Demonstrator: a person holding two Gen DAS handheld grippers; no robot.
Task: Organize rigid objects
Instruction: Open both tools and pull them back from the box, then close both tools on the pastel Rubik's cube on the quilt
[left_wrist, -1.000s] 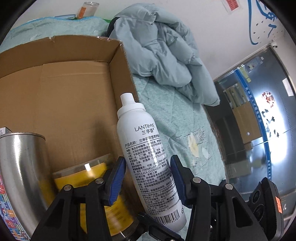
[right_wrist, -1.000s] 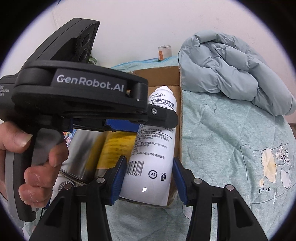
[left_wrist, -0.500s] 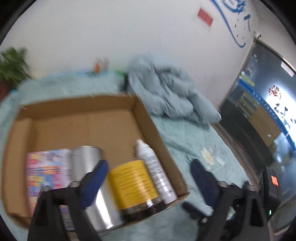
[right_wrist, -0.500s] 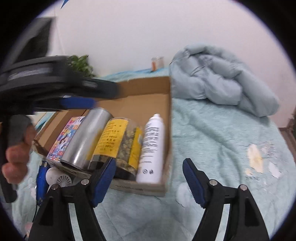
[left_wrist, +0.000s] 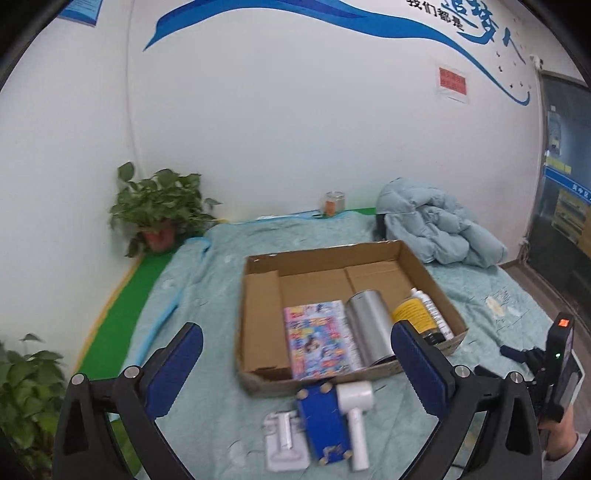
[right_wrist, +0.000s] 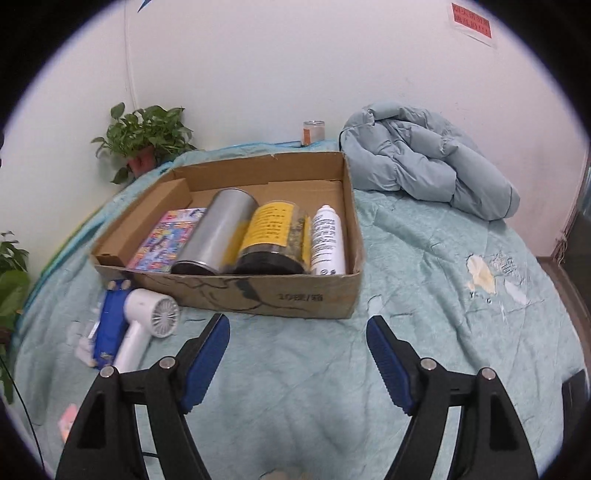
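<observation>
A cardboard box (right_wrist: 317, 297) (left_wrist: 255, 288) lies on the teal bedspread. In it lie a colourful book (right_wrist: 166, 236) (left_wrist: 317, 338), a steel can (right_wrist: 218, 232) (left_wrist: 369, 321), a yellow-labelled jar (right_wrist: 275, 232) (left_wrist: 412, 312) and a white spray bottle (right_wrist: 327, 238) (left_wrist: 432, 314). In front of the box lie a white handheld fan (right_wrist: 147, 321) (left_wrist: 356, 410), a blue flat case (right_wrist: 107, 328) (left_wrist: 321, 421) and a white bracket (left_wrist: 284, 441). My left gripper (left_wrist: 295, 369) and right gripper (right_wrist: 297, 354) are open, empty and well back from the box.
A crumpled light-blue jacket (right_wrist: 424, 162) (left_wrist: 439, 225) lies behind the box to the right. A small glass jar (right_wrist: 313, 133) stands by the wall. Potted plants (right_wrist: 144, 136) (left_wrist: 159, 210) stand at the left. A green mat (left_wrist: 125, 295) borders the bedspread.
A second ago my left gripper was around the white spray bottle at the box's right wall. The bottle now lies in the box. Both grippers have opened wide and drawn back.
</observation>
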